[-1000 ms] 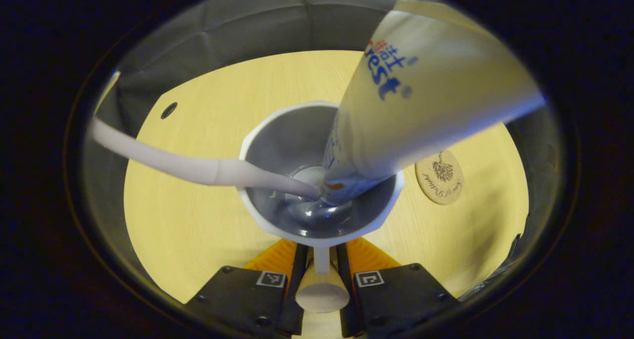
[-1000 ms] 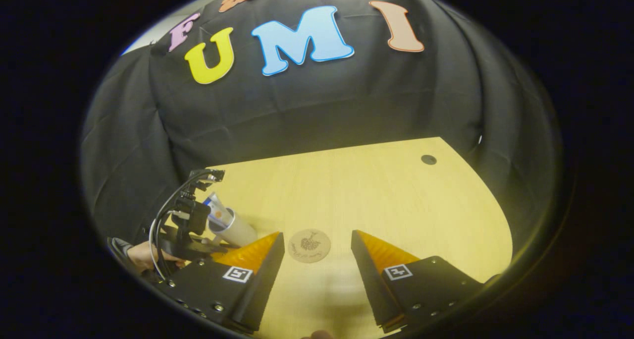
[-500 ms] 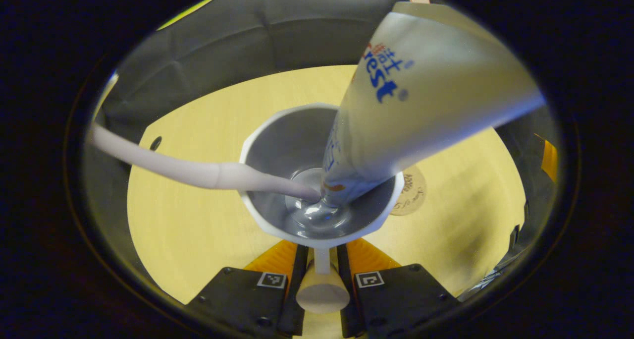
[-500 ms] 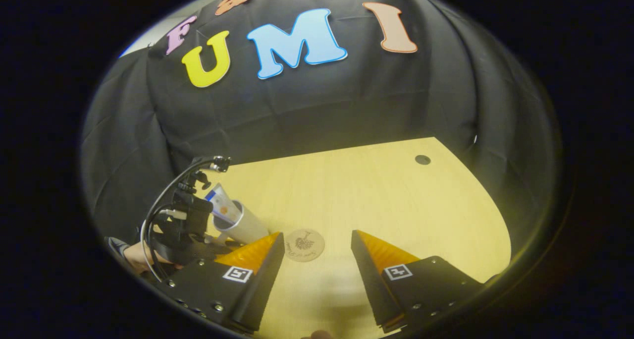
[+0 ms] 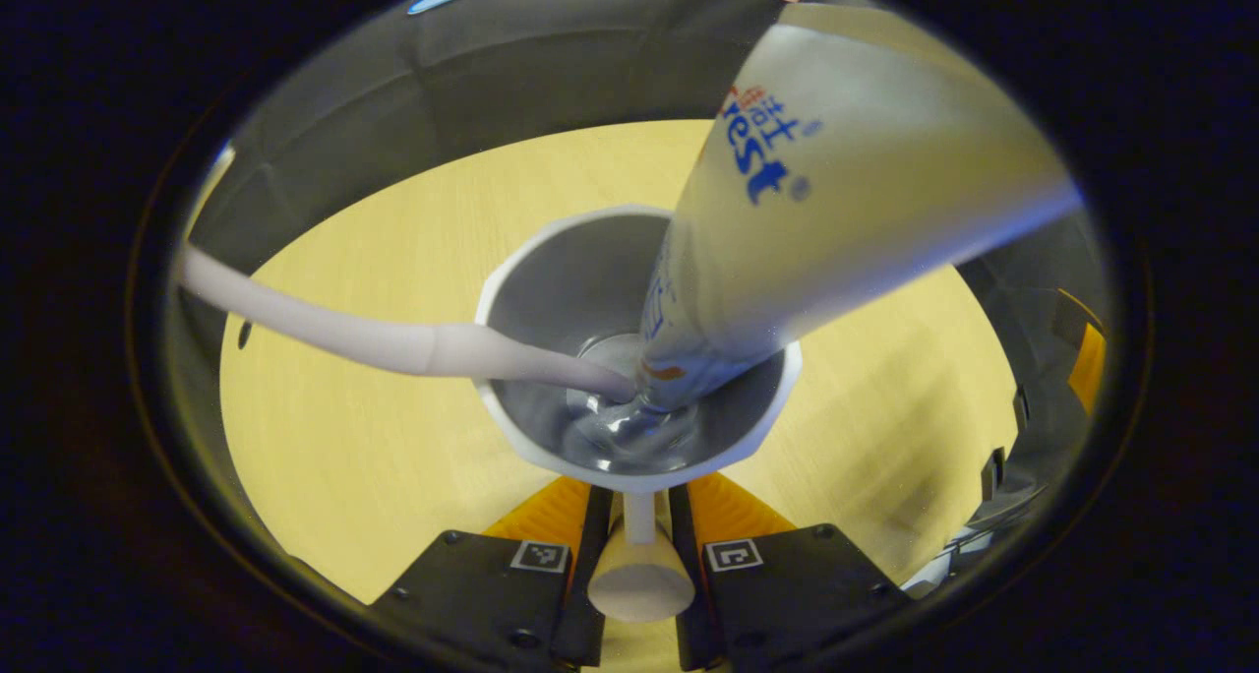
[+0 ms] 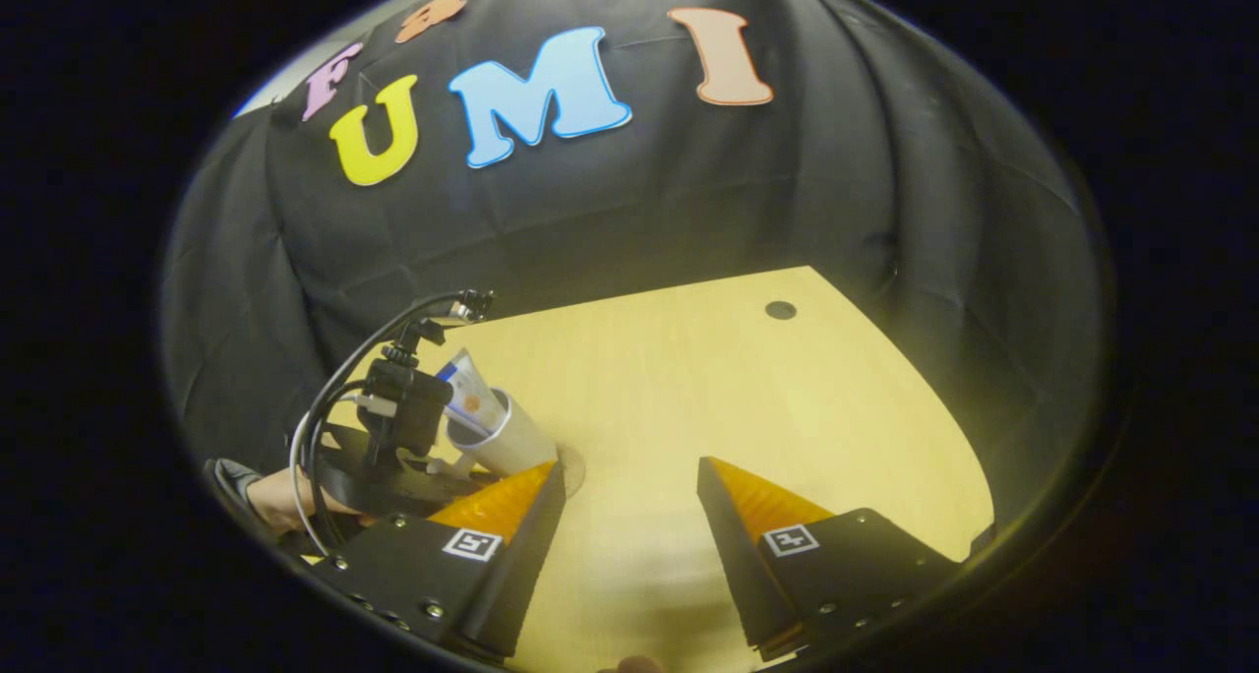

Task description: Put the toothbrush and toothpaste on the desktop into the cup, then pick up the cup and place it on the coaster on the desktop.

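My left gripper (image 5: 637, 506) is shut on the handle of a white cup (image 5: 566, 279). A white toothpaste tube (image 5: 836, 191) leans out of the cup to the upper right, and a pale toothbrush (image 5: 393, 338) leans out to the left. In the right gripper view the cup (image 6: 513, 445) hangs tilted at the left, over the round cork coaster (image 6: 573, 469). Only an edge of the coaster peeks out from under the cup. My right gripper (image 6: 629, 471) stands open over the wooden desktop (image 6: 748, 388) with nothing between its fingers.
A hand (image 6: 285, 501) holds the left gripper, with black cables (image 6: 334, 407) looping above it. A small dark hole (image 6: 780, 310) sits near the desktop's far right corner. Black cloth walls close off the back and sides.
The left gripper has carried the cup toward the coaster, which has slid under the cup in the left gripper view. The right gripper stays open, and its view has turned slightly.
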The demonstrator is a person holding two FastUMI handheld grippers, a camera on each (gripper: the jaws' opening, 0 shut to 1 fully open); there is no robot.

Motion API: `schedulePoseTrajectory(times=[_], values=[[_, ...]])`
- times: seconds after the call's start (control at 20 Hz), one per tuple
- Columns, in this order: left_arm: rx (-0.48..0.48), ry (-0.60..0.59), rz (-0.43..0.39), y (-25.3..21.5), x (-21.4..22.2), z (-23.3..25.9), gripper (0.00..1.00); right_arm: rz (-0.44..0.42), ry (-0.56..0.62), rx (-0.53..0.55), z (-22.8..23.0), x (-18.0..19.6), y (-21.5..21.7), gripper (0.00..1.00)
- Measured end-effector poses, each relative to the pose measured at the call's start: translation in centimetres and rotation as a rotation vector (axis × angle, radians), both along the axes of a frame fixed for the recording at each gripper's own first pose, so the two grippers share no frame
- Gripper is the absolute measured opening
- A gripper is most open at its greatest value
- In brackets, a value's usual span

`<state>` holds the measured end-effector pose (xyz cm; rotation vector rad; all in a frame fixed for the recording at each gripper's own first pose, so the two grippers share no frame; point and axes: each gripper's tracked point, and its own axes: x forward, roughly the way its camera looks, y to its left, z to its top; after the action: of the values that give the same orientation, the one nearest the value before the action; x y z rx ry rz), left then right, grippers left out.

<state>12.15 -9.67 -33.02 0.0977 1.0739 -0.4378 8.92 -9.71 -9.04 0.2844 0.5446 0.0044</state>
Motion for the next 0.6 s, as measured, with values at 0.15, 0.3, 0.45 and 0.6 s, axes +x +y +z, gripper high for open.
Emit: schedulePoseTrajectory(times=[0.15,0.3,0.45,0.6], values=[[0.018,0.033,0.002,-0.8,-0.1,-0.9,0.36,-0.029,0.008,0.012,-0.3,-0.7,-1.7,0.81],[0.031,0.07,0.017,-0.7,-0.6,-1.5,0.36,-0.05,0.007,0.025,-0.2,-0.7,-2.8,0.81],[0.052,0.069,0.023,-0.5,-0.5,-1.8,0.36,-0.056,0.012,0.046,-0.5,-0.8,-3.0,0.81],[0.074,0.051,0.019,-0.4,-0.1,-2.1,0.42,-0.042,0.015,0.053,-0.5,-0.7,-2.4,0.81]])
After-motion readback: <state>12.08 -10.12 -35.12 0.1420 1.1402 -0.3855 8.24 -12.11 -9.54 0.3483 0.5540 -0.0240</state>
